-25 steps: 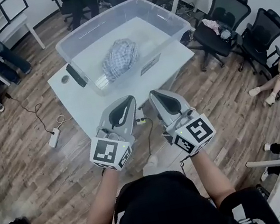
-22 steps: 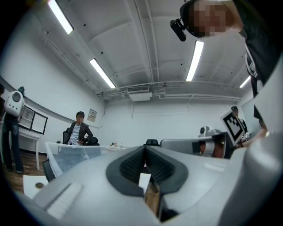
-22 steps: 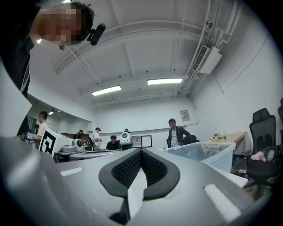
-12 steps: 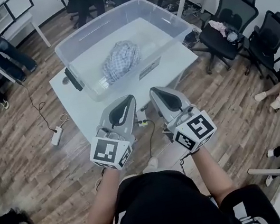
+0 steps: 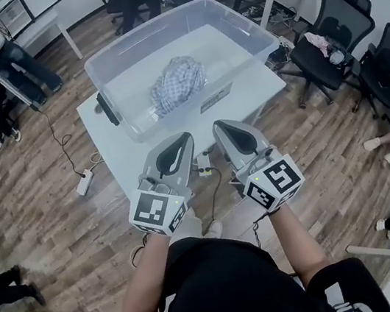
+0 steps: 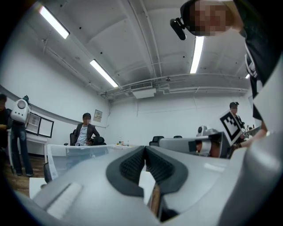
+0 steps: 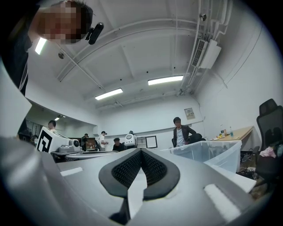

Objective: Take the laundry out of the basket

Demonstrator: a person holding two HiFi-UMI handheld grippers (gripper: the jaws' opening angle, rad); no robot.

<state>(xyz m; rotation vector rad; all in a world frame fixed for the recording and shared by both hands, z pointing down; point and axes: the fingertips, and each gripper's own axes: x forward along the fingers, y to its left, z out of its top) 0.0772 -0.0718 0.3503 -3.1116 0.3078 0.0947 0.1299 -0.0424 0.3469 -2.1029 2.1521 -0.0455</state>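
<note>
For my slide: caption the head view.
Left gripper and right gripper, both shut, poised before a clear bin holding checked laundry on a white table.

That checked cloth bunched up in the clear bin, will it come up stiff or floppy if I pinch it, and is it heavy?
Probably floppy: the checked cloth lies crumpled in soft folds, so a pinch would likely lift one part and the rest hang. Likely light for its bulk; it looks thin. In the clear bin it should drag, not roll.
</note>
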